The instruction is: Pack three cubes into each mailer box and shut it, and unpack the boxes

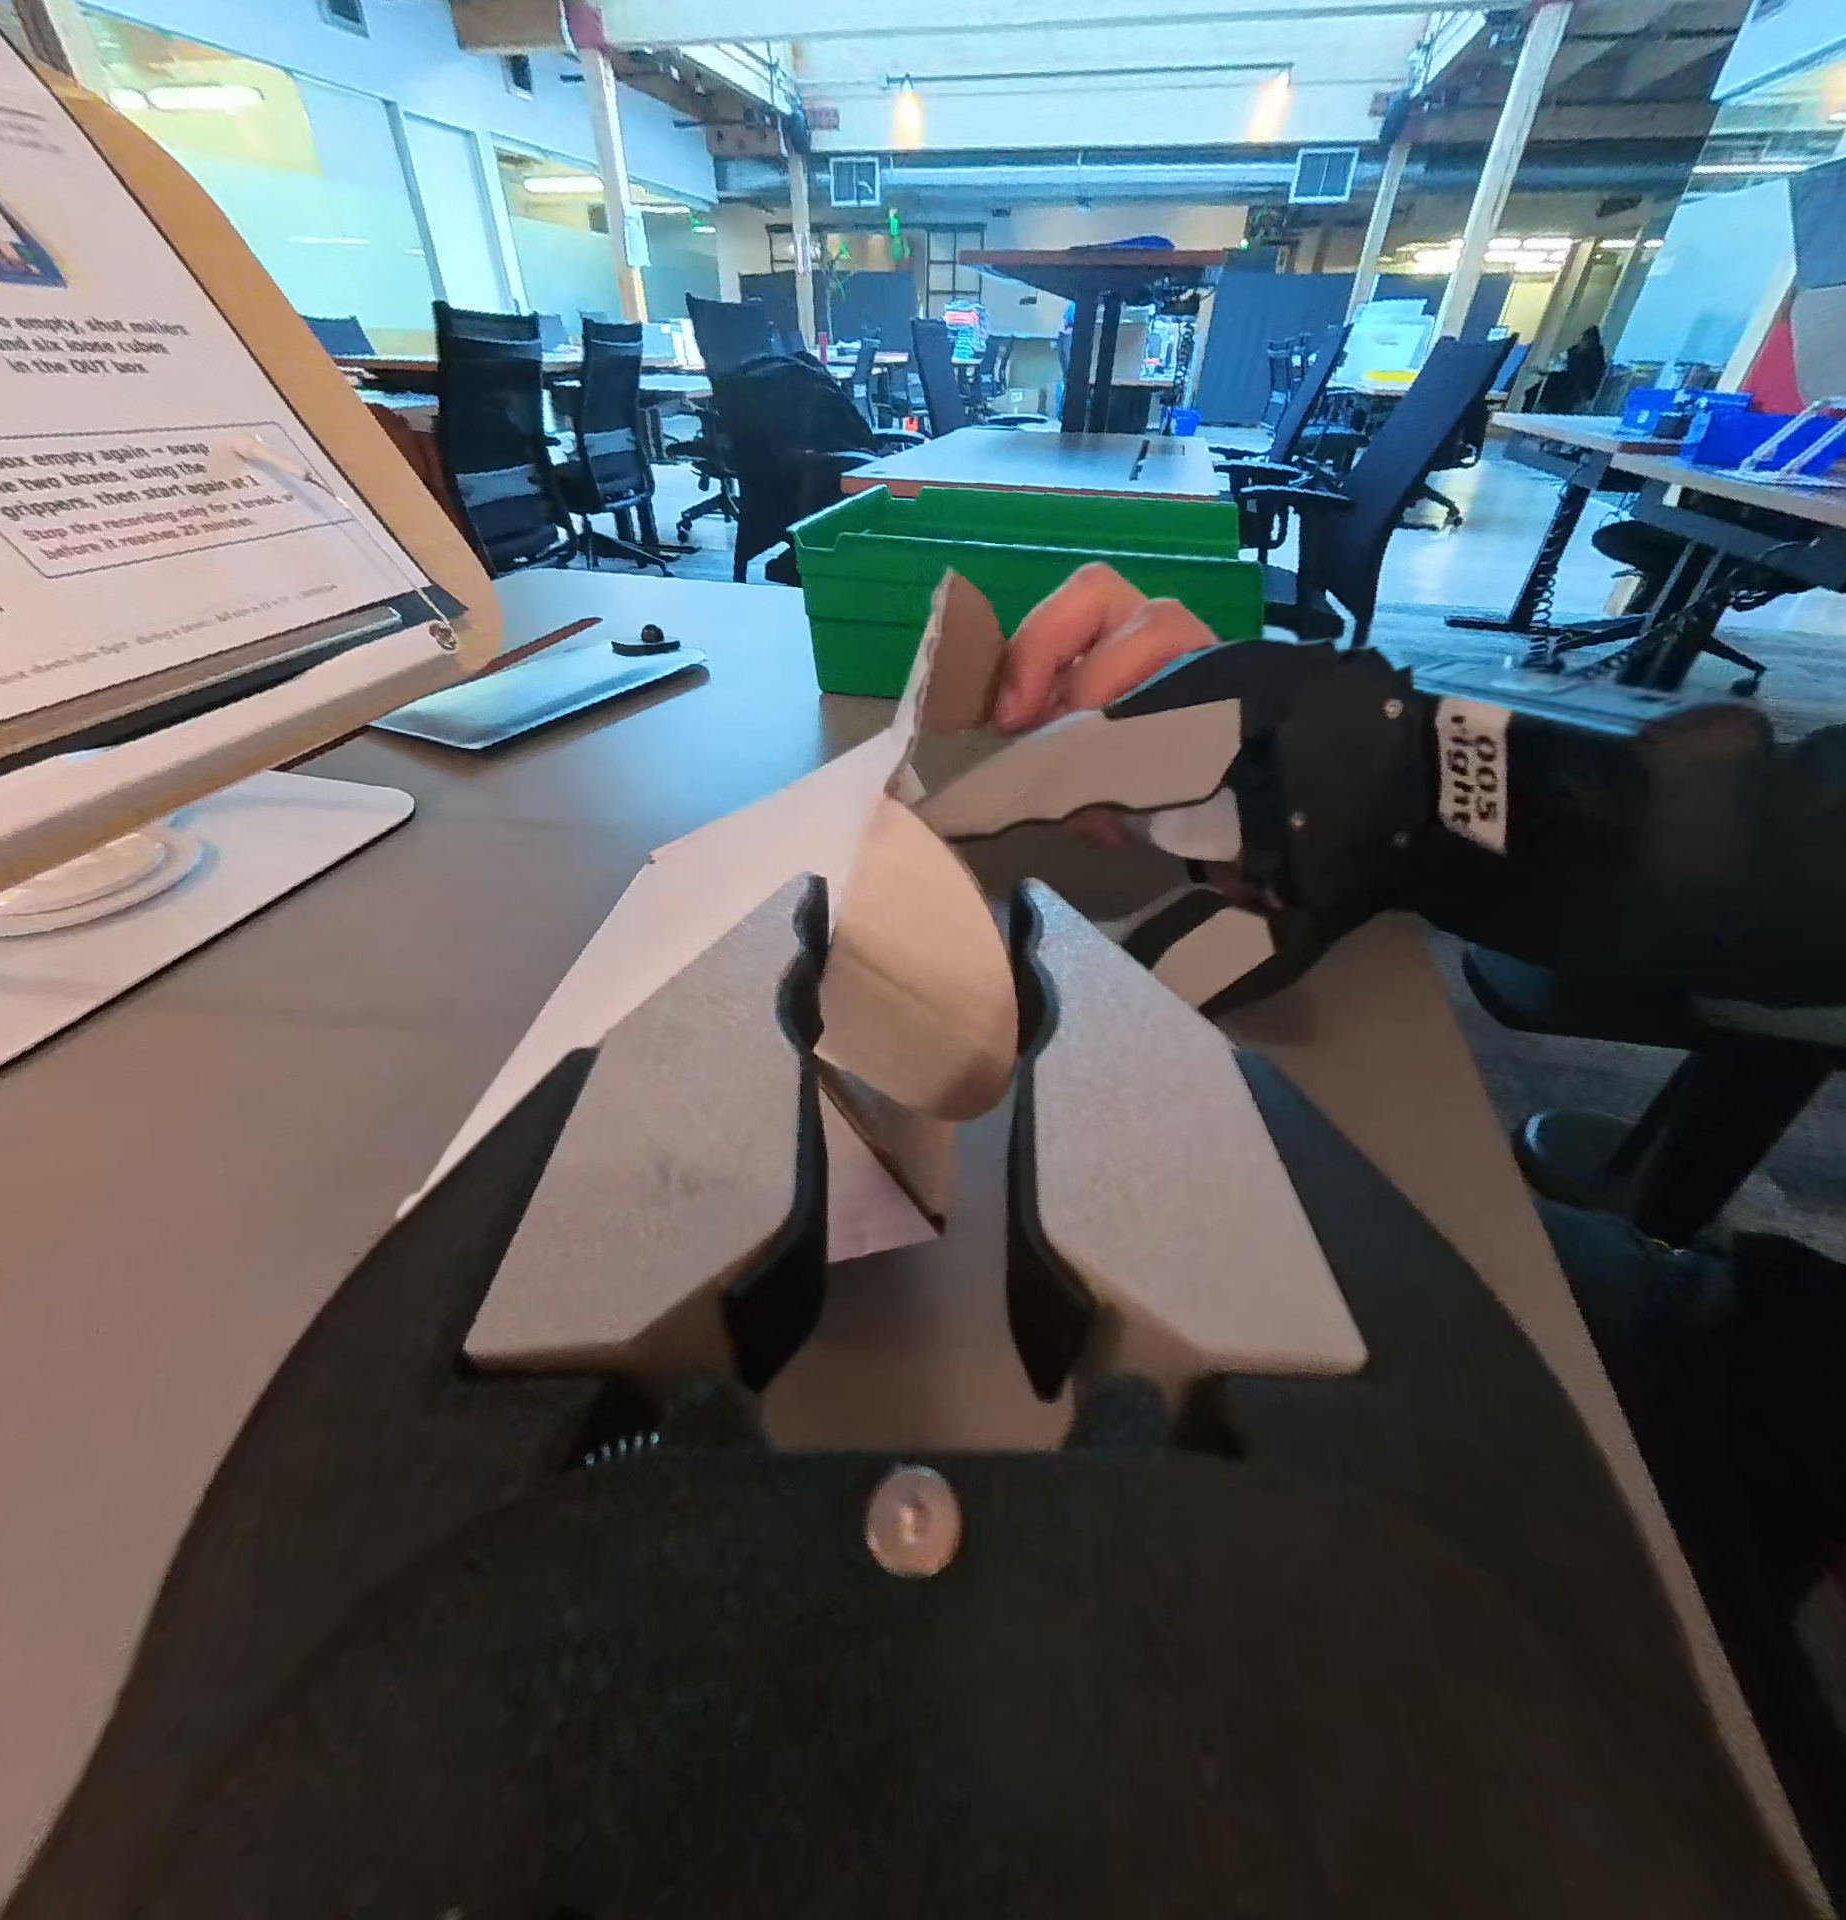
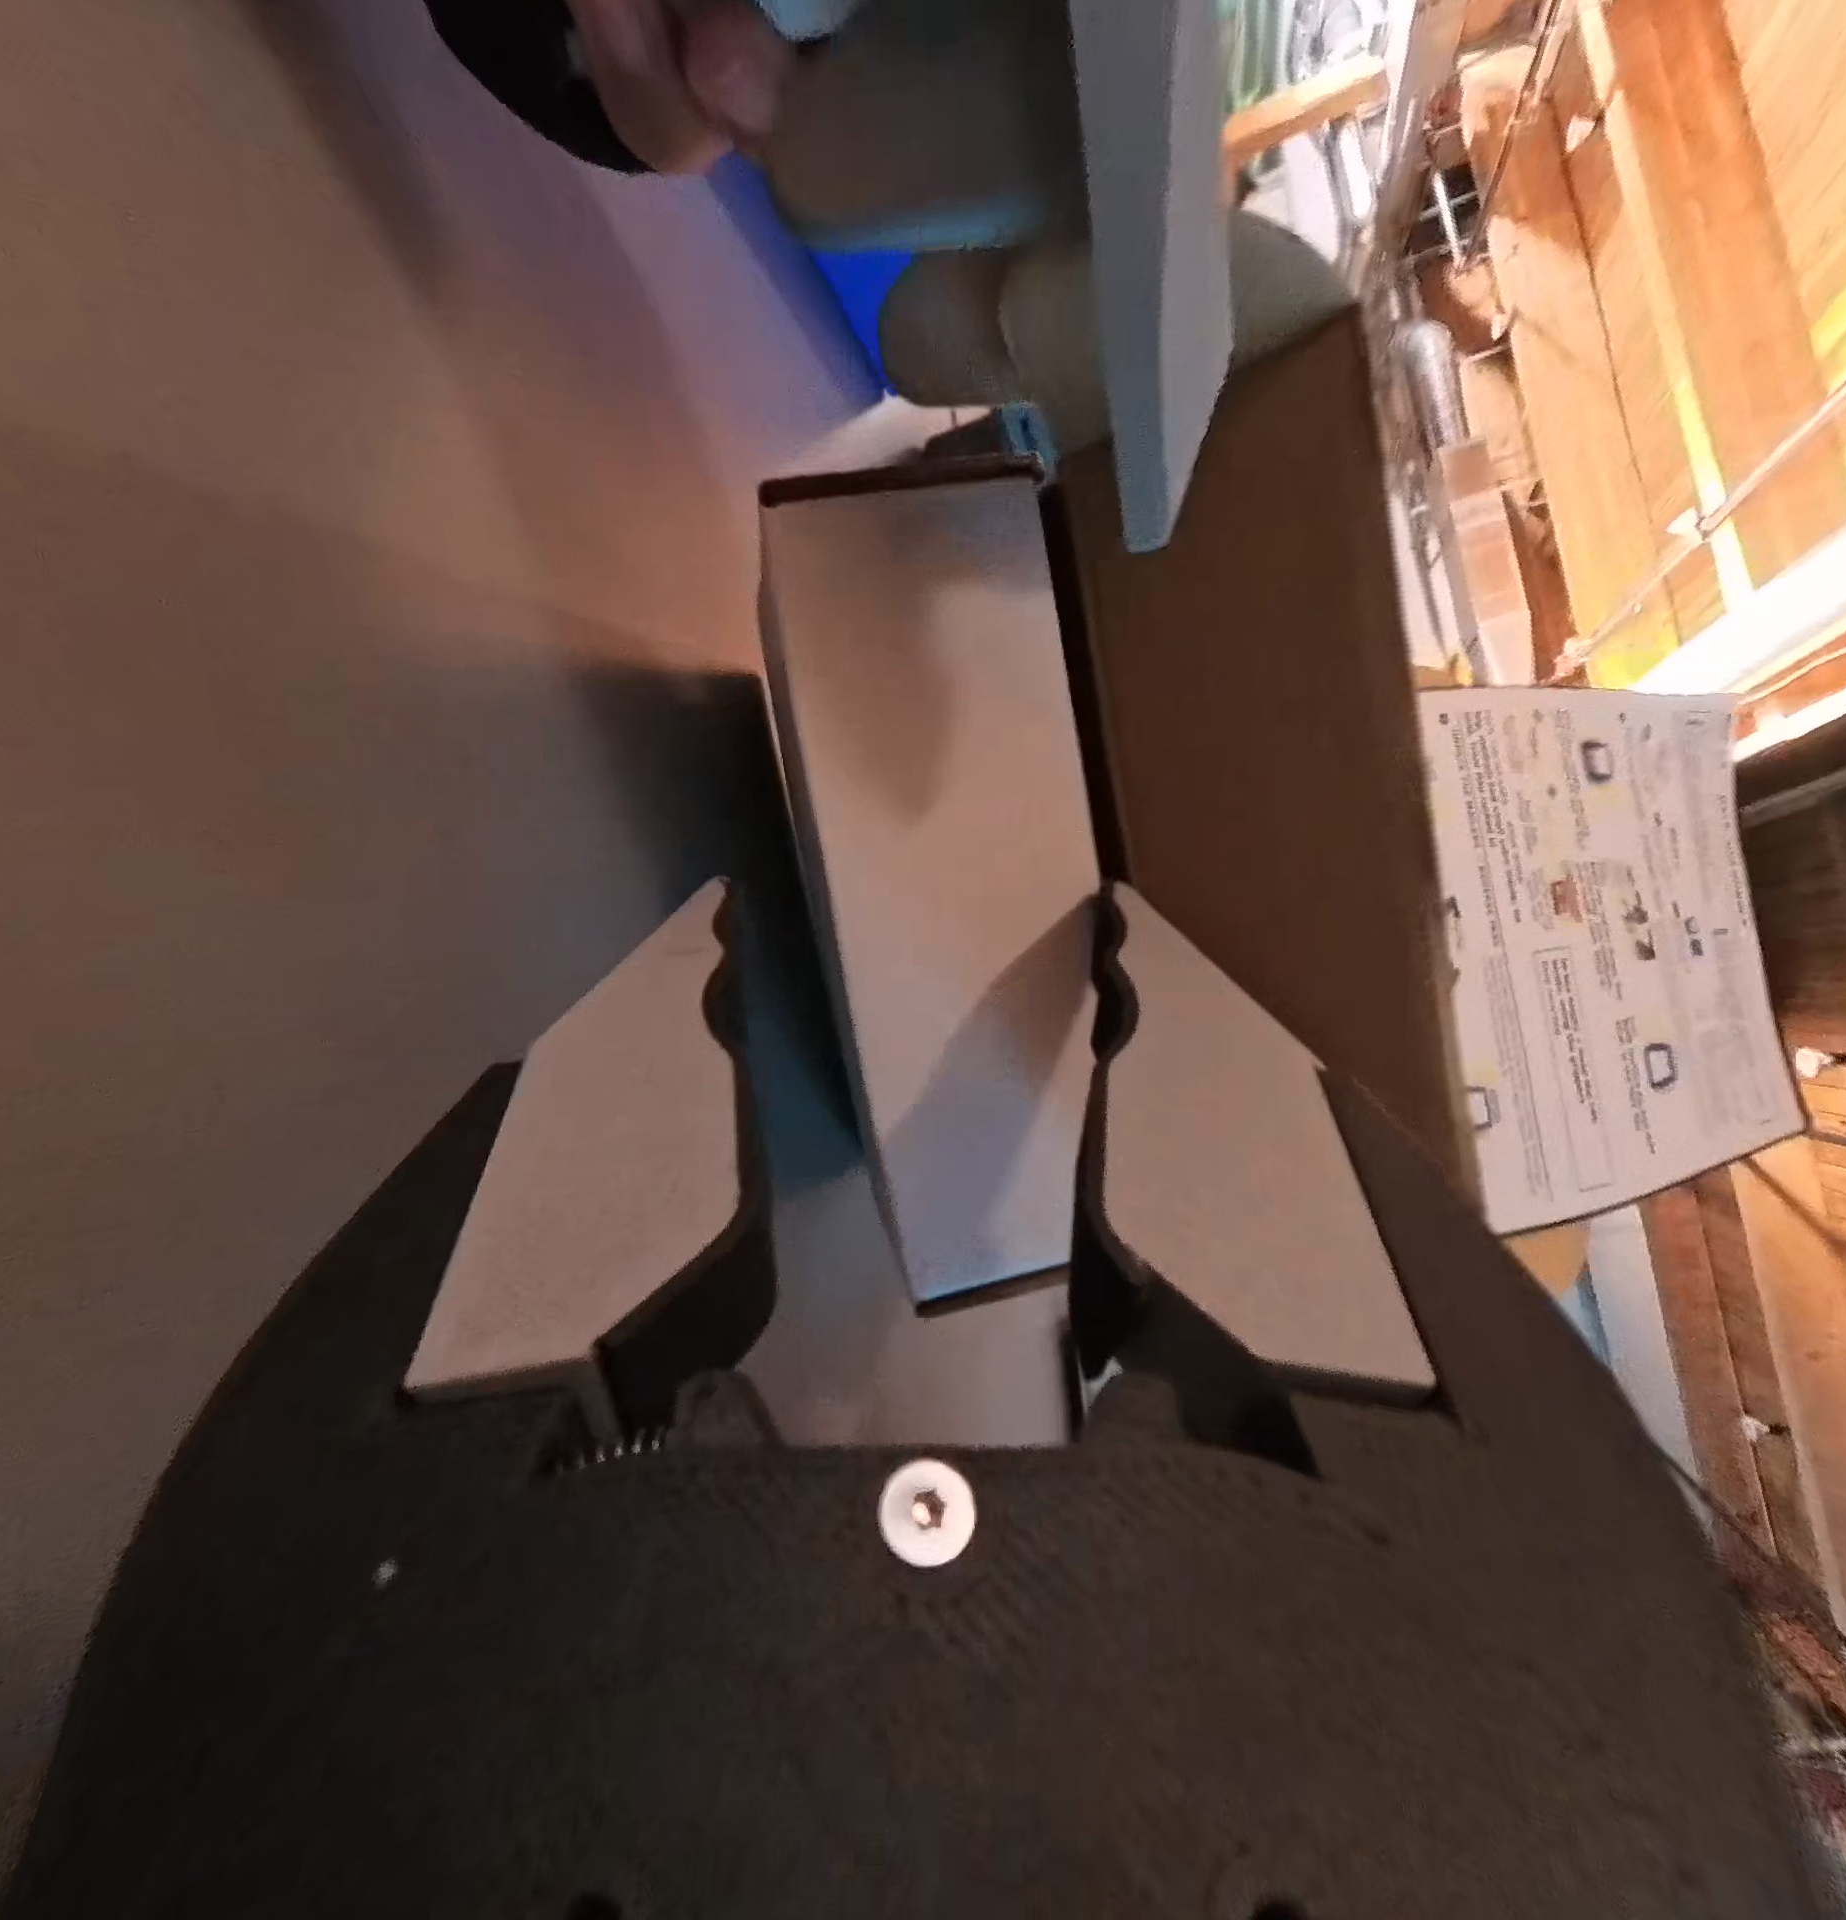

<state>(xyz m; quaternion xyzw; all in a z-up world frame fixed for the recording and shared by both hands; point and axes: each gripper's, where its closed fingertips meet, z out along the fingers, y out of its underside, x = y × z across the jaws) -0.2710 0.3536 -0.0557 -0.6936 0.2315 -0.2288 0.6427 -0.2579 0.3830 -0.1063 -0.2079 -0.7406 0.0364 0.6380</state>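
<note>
Cardboard of the white mailer box (image 1: 753,914) curls between the spread fingers of the left hand-held gripper (image 1: 919,997), low over the grey tabletop (image 1: 275,1039). Just beyond, the right hand-held gripper (image 1: 1064,790) reaches sideways around a box panel (image 2: 929,883), jaws apart. Farther back stands a green bin (image 1: 1023,603).

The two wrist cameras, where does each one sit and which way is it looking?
Left wrist view: rides the left claw, looks level across the table past the white mailer box to the green bin; the right claw and a hand show.
Right wrist view: rides the right claw, rolled sideways, looking along the mailer box.
Shared: mailer box, table.
</note>
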